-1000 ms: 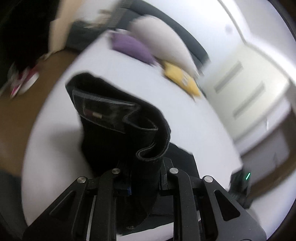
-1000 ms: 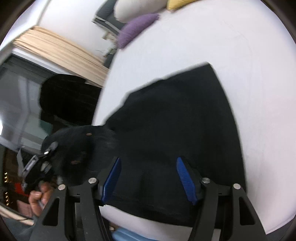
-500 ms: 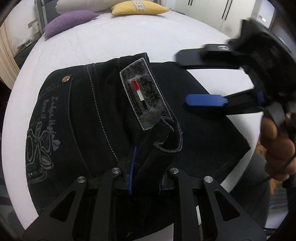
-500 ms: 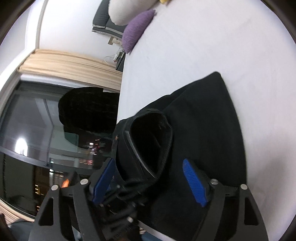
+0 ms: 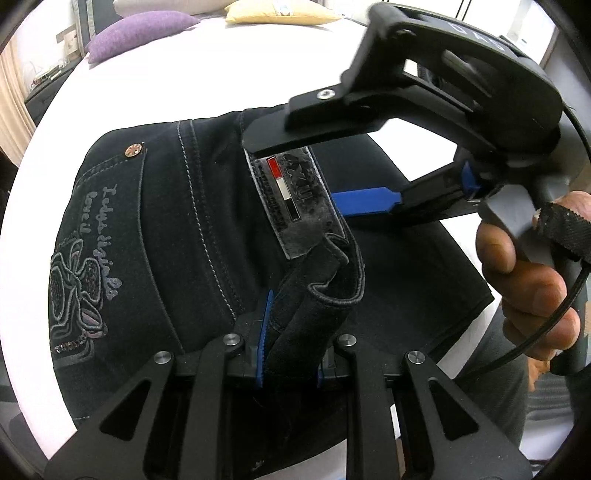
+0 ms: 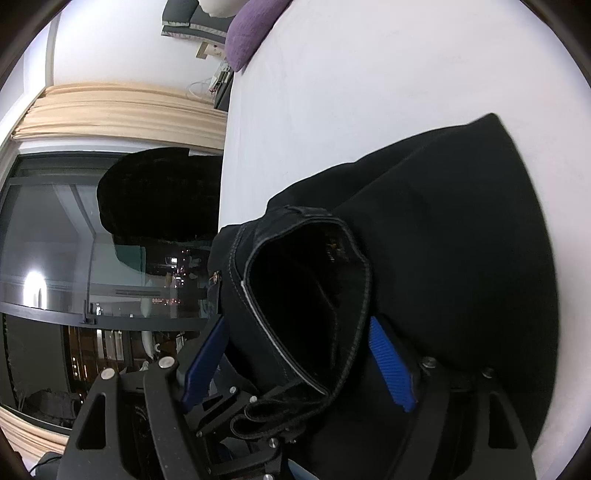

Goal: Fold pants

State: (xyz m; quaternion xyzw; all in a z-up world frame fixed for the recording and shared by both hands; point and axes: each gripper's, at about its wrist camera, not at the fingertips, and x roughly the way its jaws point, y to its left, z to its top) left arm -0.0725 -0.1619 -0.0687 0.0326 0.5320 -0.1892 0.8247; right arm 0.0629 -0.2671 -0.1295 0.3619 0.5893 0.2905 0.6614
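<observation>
Gripping the waistband of the black pants, the left claw is clenched on a bunched fold of denim, and from the left wrist view the pants lie spread on the white bed with the back pocket and its flower stitching to the left. A leather patch with a small red, white and black flag sits on the waistband just ahead of the fold. Over on the right, a hand holds the right claw, reaching in above that patch with its fingers spread. A purple pillow and a yellow one rest at the far end of the bed.

Switching to the right wrist view, the right claw stands released, jaws having just been opening, blue pads wide on either side of the raised waistband loop, not pressing it. Black pants spread beyond on the bed, a curtain and dark window off to the left
</observation>
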